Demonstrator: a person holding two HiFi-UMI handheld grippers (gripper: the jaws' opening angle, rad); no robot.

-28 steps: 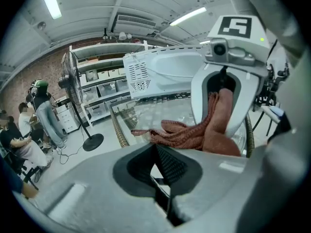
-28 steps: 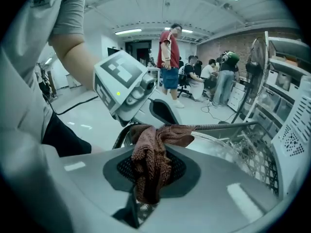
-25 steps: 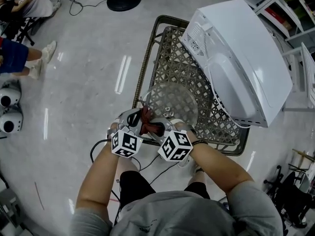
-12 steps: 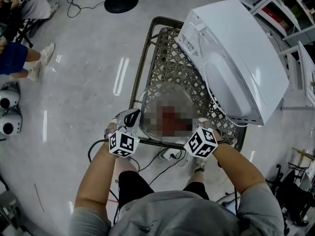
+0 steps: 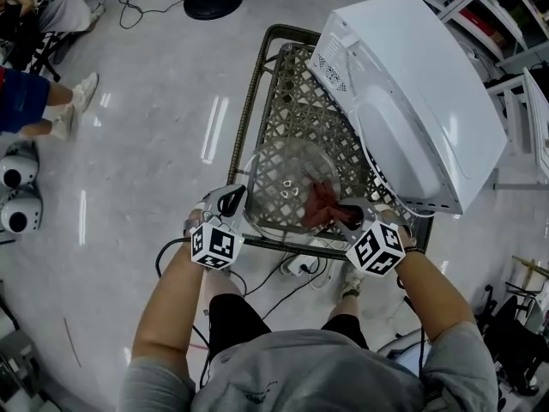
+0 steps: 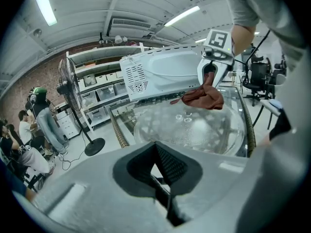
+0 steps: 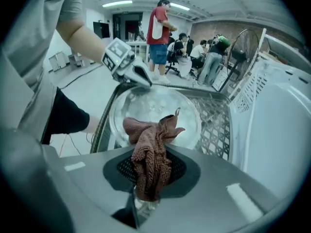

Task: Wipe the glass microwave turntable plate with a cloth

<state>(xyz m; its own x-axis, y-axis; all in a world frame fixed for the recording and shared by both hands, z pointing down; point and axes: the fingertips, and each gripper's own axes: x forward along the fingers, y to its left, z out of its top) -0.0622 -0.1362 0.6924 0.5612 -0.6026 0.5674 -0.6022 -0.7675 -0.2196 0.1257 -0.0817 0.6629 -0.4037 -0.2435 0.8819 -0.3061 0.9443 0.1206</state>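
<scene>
Cloth [image 7: 149,161] tight in right gripper [image 7: 146,181] fingers; left gripper [image 5: 229,202] fingers closed on plate [image 7: 194,116] rim, per right gripper view.

The glass turntable plate [image 5: 279,174] was round and clear, with small raised nubs near its centre. It sat over the near end of the lattice rack [image 5: 296,84], whose weave showed through the glass, and my left gripper [image 5: 233,202] was closed on its near-left rim. The cloth [image 5: 322,206] was a reddish-brown knobbly rag, bunched and crumpled, pinched between the jaws of my right gripper [image 5: 347,217]. Its loose end lay on the plate's near-right part, touching the glass.
</scene>
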